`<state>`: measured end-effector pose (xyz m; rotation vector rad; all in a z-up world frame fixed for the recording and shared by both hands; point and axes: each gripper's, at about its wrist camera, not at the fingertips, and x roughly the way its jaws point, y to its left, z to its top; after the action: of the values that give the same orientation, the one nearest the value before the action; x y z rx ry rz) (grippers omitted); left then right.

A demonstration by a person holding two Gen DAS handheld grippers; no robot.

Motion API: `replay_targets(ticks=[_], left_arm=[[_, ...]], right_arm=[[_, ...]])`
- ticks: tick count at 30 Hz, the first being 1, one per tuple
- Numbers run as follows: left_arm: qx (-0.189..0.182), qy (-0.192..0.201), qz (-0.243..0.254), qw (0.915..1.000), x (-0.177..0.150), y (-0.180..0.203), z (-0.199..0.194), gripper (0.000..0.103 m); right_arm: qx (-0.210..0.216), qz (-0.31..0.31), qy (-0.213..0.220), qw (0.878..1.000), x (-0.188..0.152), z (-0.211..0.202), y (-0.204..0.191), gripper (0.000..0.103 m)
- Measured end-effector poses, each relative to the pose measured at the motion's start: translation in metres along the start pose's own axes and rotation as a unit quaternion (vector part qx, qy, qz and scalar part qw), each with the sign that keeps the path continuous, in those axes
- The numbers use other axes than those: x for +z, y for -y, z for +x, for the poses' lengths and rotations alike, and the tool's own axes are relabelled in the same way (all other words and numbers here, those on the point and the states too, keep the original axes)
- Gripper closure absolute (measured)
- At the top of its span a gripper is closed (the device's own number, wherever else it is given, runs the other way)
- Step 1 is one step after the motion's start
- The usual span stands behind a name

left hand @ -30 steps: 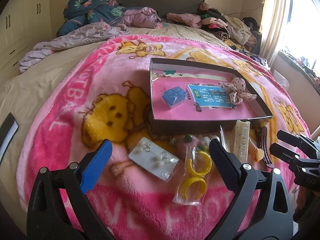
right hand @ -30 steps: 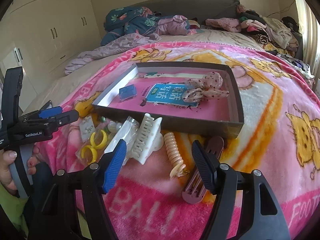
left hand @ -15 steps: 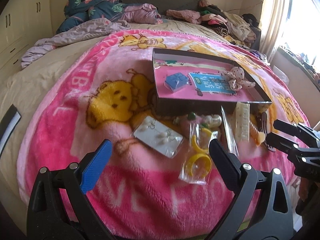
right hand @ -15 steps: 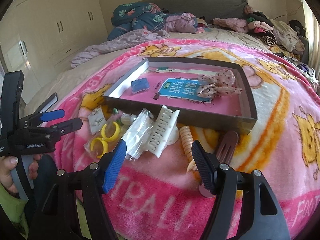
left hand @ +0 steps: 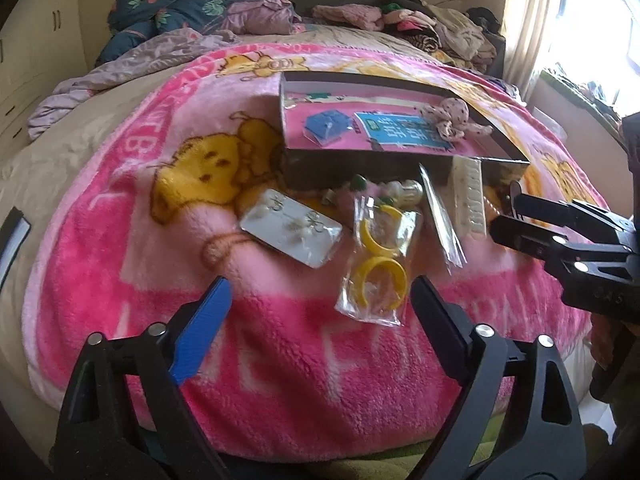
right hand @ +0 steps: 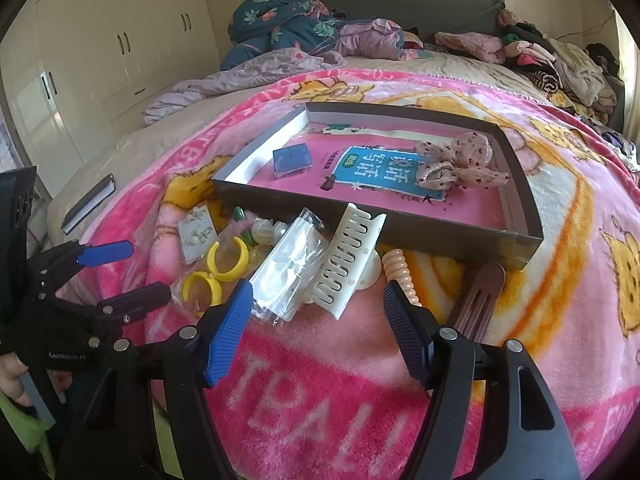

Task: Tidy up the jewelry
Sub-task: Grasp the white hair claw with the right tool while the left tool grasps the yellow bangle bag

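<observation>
A shallow dark box [left hand: 360, 166] [right hand: 528, 236] lies on the pink blanket, holding a blue card [left hand: 326, 126], a teal booklet [right hand: 384, 170] and a dotted scrunchie [right hand: 460, 164]. In front of it lie a white earring card [left hand: 292, 232], a clear bag of yellow hoops [left hand: 378, 264] [right hand: 220, 270], a white claw clip [right hand: 348, 260], a coiled hair tie [right hand: 398, 272] and a brown clip [right hand: 482, 292]. My left gripper [left hand: 320, 330] hovers just short of the hoops bag, its jaws closing with nothing between them. My right gripper [right hand: 318, 326] hangs open before the claw clip, holding nothing.
A pink cartoon blanket [left hand: 120, 240] covers the near end of a bed. Piled clothes and bedding [right hand: 300, 36] sit at the headboard. A small dark notebook [right hand: 90, 202] lies at the left bed edge. White wardrobes [right hand: 100, 48] stand left; a bright window [left hand: 600, 20] is right.
Both grippers have pulled back towards the near edge of the bed and sunk a little, so the box and items sit farther up in both views. The left jaws have narrowed slightly.
</observation>
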<state>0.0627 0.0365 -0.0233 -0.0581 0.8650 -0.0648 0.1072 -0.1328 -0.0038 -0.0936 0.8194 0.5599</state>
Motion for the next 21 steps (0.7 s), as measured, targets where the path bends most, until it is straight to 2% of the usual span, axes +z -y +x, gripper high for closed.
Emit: replay_targets(ticks=[12,21], left_arm=[[-0.016,-0.026,0.025,0.9992,-0.003,0.019,0.025,0.032],[-0.009,-0.028,0.031,0.9991,0.002,0.026,0.039,0.036]], right_arm=[[-0.008,0.009,-0.009,1.0,0.008,0.024,0.008,0.039],[-0.024,0.026,-0.022,0.999,0.016,0.05,0.015,0.054]])
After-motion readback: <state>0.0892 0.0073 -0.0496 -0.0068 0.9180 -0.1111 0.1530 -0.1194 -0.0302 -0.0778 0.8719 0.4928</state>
